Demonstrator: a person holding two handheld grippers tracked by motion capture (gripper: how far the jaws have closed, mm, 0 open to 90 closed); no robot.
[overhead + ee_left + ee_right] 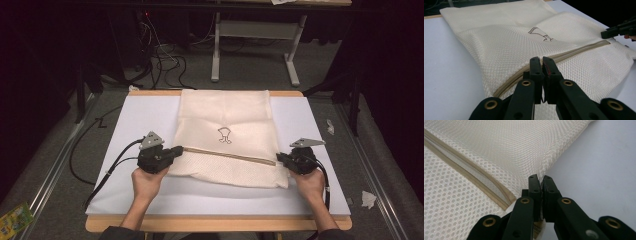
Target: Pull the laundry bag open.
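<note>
Cream mesh made up the laundry bag (226, 135), which lay flat on the white board (130, 120), with its beige zipper (227, 154) running across the lower part, below the small printed emblem (224, 135). At the left end of the zipper the left gripper (176, 150) had its jaws closed tight on the fabric there, and in the left gripper view a bit of mesh was pinched between the black pads by the zipper line (564, 56). At the right end of the zipper the right gripper (281, 158) was also closed, clamping the bag edge (554, 162) next to the zipper end (507, 201). Holding both ends of the zipper this way probably kept the bag stretched and steady, so the zipper stayed straight for opening it.
</note>
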